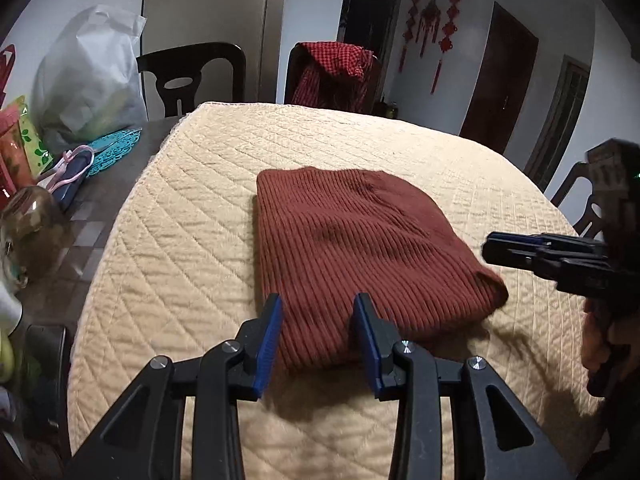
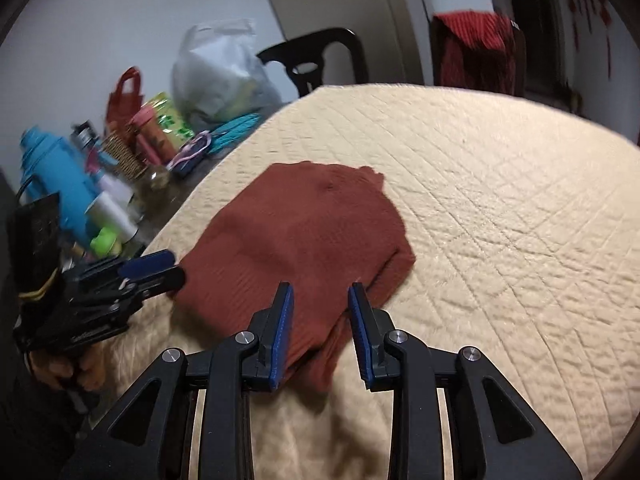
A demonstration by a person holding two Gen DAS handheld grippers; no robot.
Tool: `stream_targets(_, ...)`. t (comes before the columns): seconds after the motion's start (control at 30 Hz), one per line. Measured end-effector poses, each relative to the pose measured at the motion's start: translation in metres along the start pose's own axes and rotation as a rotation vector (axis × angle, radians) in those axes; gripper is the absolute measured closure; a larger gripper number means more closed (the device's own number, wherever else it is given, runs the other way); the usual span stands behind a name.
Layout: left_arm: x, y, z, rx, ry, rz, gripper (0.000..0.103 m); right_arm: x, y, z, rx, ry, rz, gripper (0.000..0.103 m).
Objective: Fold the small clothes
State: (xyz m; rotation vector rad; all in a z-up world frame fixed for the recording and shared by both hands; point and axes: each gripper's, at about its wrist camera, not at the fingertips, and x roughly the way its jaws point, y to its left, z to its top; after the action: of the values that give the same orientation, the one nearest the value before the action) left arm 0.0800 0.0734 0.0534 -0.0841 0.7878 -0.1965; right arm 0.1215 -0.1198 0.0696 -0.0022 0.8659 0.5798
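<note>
Jaws of the left gripper (image 1: 318, 300) stand apart above the near edge of a folded rust-brown ribbed knit garment (image 1: 352, 248), with the blue pads clear of the cloth and nothing clamped between them. The right gripper (image 2: 320, 290) likewise has its jaws parted over the garment's near right corner, where a loose fold trails toward the camera; its pads press on nothing. In the left wrist view the right gripper shows at the right edge, pointing in toward the garment's right side, with a hand beneath it. In the right wrist view the left gripper shows at the garment's left corner, just beside the cloth.

The garment lies flat in a roughly rectangular fold near the middle of a cream quilted cover (image 1: 168, 240) spread over the table.

Beyond the cover's left edge, the bare dark tabletop holds clutter: a teal thermos (image 2: 60, 184), a glass jar (image 1: 34, 228), a turquoise openwork mat (image 1: 116, 146) and a white plastic bag (image 1: 88, 76).

Farther back stand dark chairs, one (image 1: 336, 76) draped with red checked cloth. Red knot ornaments (image 1: 434, 20) hang on the far wall.
</note>
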Motion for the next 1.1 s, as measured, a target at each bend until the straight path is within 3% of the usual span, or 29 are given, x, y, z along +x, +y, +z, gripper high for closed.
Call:
stream_targets(0.1, 0.007, -0.001, -0.009, -0.019, 0.023, 0.003, 0.064, 0.007, 0.015, -0.017, -0.075, 0.034, -0.014, 0.084)
stream_targets(0.23, 0.014, -0.004, -0.01, -0.016, 0.033, 0.038, 0.064, 0.025, 0.007, -0.021, -0.059, 0.063, -0.035, 0.085)
stream_targets(0.43, 0.003, -0.01, -0.013, -0.018, 0.032, 0.065, 0.064, 0.009, 0.014, -0.024, -0.074, 0.054, -0.058, 0.085)
stream_targets(0.83, -0.034, -0.026, -0.036, -0.073, -0.003, 0.108, 0.059, -0.034, 0.03, -0.049, -0.088, 0.018, -0.085, 0.08)
stream_targets(1.1, -0.027, -0.032, -0.049, -0.026, 0.021, 0.149, 0.056, -0.032, 0.035, -0.069, -0.127, 0.037, -0.126, 0.075)
